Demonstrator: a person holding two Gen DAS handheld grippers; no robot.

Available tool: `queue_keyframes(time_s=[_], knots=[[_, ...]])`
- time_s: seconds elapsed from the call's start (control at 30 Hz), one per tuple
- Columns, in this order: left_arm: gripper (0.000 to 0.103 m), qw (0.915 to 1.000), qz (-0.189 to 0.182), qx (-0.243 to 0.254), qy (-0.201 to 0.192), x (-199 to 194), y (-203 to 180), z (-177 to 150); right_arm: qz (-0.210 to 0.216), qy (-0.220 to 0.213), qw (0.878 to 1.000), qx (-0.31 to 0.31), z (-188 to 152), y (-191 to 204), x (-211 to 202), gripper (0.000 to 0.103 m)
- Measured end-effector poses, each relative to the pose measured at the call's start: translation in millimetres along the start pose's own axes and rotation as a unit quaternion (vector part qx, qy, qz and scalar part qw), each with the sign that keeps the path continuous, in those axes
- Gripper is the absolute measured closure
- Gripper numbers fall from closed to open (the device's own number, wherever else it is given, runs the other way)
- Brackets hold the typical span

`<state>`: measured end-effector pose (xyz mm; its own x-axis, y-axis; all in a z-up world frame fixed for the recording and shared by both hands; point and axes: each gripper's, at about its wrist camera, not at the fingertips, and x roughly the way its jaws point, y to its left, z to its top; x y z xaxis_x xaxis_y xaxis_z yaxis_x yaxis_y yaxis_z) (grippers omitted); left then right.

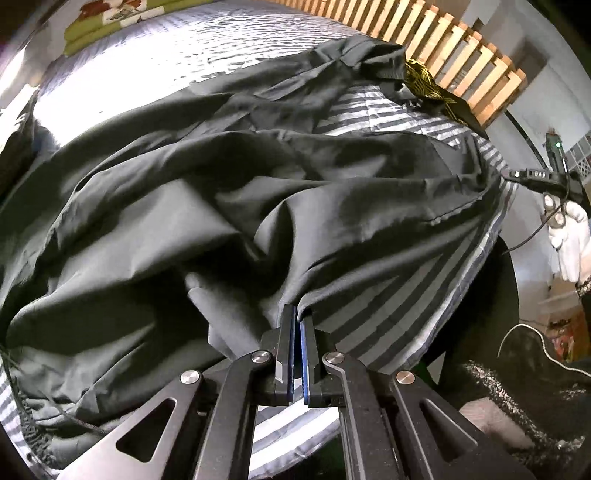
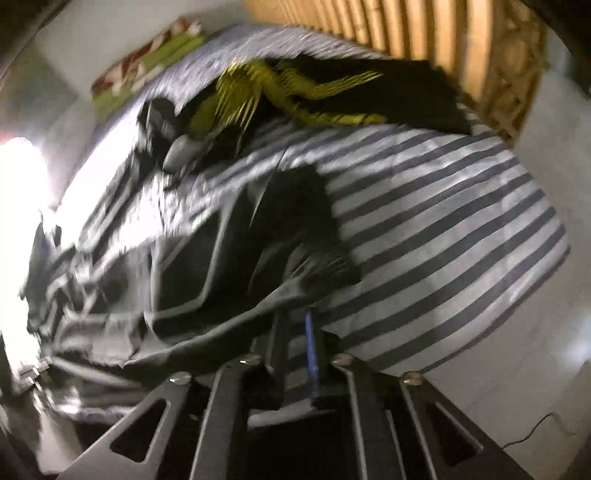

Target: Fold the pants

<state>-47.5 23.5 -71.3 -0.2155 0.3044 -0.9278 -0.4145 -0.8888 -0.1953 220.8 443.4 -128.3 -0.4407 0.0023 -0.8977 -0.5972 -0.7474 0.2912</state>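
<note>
Dark grey pants (image 1: 258, 184) lie crumpled across a striped bed sheet (image 1: 369, 295). My left gripper (image 1: 298, 314) is shut on a lower edge of the pants near the bed's side. At the far right of the left wrist view, my right gripper (image 1: 513, 174), held by a white-gloved hand (image 1: 569, 232), pinches another edge and pulls the cloth to a point. The right wrist view is blurred. There the pants (image 2: 295, 206) drape over my right gripper (image 2: 295, 317), whose fingers are closed on the cloth edge.
A black and yellow garment (image 1: 432, 86) (image 2: 266, 92) lies by the wooden slatted headboard (image 1: 443, 40) (image 2: 369, 26). A green and red floral cushion (image 1: 99, 18) (image 2: 147, 62) sits at the far corner. The bed edge drops to pale floor (image 2: 517, 387) on the right.
</note>
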Motion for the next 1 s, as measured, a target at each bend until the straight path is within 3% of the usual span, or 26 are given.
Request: queue_keyframes(time_s=[0.07,0.13,0.2,0.3,0.37,0.4,0.43,0.5,0.6,0.67,0.73,0.8,0.87,1.0], knots=[[0.102,1.0000,-0.001,-0.002,-0.001,0.5,-2.1,0.3,0.002,-0.016,1.000,0.007,14.8,-1.7,-4.9,0.070],[0.102,1.0000,-0.001,0.000,0.000,1.8,-5.2,-2.3,0.011,-0.018,1.000,-0.001,29.7,4.4,1.9,0.046],[0.102,1.0000,-0.003,0.001,0.002,5.2,-8.4,-2.5,0.005,-0.010,1.000,-0.003,42.1,9.3,17.7,0.045],[0.102,1.0000,-0.002,0.000,0.007,10.6,-11.0,-3.9,-0.049,0.031,0.998,0.008,54.0,8.6,59.4,0.045],[0.102,1.0000,-0.004,-0.006,0.003,9.5,-9.3,-3.6,-0.067,0.016,0.998,-0.014,52.0,21.7,61.4,0.068],[0.102,0.9999,-0.007,-0.012,-0.001,8.0,-8.0,-2.3,-0.042,0.033,0.998,-0.037,53.2,36.7,63.5,0.083],[0.102,0.9998,-0.010,-0.018,-0.005,5.8,-7.1,-0.7,-0.025,0.034,0.998,-0.043,54.0,45.8,59.9,0.083],[0.102,0.9997,-0.011,-0.018,-0.011,1.3,-9.9,1.8,-0.032,-0.007,0.996,-0.081,60.1,71.4,34.9,0.083],[0.102,0.9996,-0.026,0.002,-0.013,-1.7,-25.1,3.8,-0.015,-0.125,0.982,-0.143,71.3,96.2,-38.9,0.083],[0.101,0.9993,-0.035,0.010,-0.011,3.8,-32.8,6.6,-0.044,-0.155,0.975,-0.154,79.1,94.5,-63.0,0.083],[0.099,0.9989,-0.045,0.015,-0.005,13.6,-38.5,11.4,-0.082,-0.141,0.976,-0.144,89.0,81.0,-64.8,0.077],[0.092,0.9986,-0.052,0.005,-0.002,17.6,-39.1,13.3,-0.121,-0.100,0.980,-0.123,95.0,60.4,-48.0,0.061],[0.090,0.9976,-0.066,-0.012,-0.018,8.1,-34.4,9.4,-0.171,-0.079,0.977,-0.099,95.6,39.6,-30.4,0.060],[0.083,0.9906,-0.063,-0.096,-0.074,-27.8,6.8,-12.3,-0.140,-0.072,0.986,-0.050,76.0,18.1,-24.7,0.060]])
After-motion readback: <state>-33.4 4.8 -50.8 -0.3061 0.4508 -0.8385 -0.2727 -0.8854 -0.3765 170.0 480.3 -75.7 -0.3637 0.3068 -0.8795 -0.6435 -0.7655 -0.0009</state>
